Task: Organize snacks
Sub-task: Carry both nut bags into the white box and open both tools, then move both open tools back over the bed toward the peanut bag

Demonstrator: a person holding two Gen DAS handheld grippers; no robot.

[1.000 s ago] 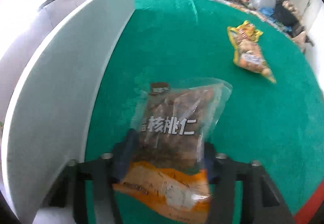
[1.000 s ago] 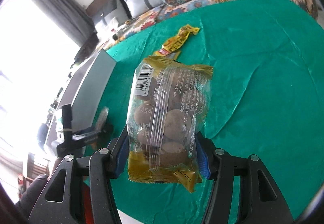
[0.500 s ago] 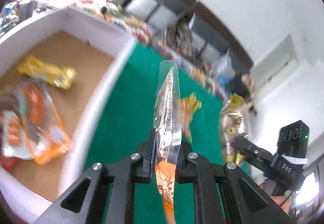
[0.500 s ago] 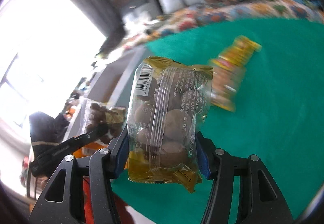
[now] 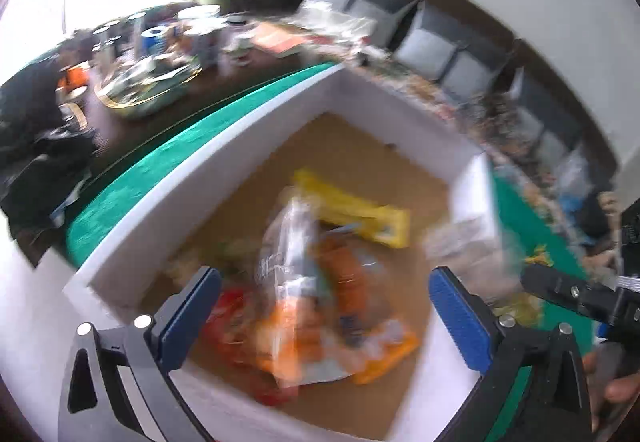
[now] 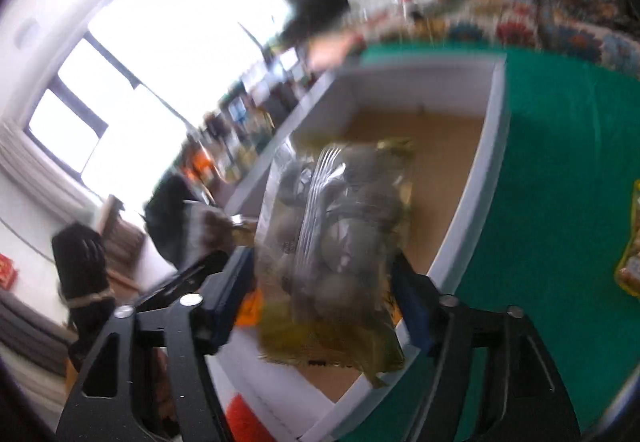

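My left gripper (image 5: pixel 324 312) is open over the white box (image 5: pixel 256 118), its blue pads wide apart. The clear walnut bag (image 5: pixel 288 274) with an orange bottom is blurred between the pads, free of them, over several snack bags in the box, among them a yellow one (image 5: pixel 356 210). My right gripper (image 6: pixel 324 282) is shut on a gold-edged clear bag of round snacks (image 6: pixel 340 242) and holds it above the near right corner of the box (image 6: pixel 476 186).
The box stands on a green tablecloth (image 6: pixel 560 170). A yellow snack bag (image 6: pixel 630 242) lies on the cloth at the right edge. The right gripper's arm (image 5: pixel 580 294) shows at the right of the left wrist view. Cluttered tables lie beyond.
My left gripper swung over the box and opened, letting go of the walnut bag. My right gripper carried its bag leftward to the box's edge.
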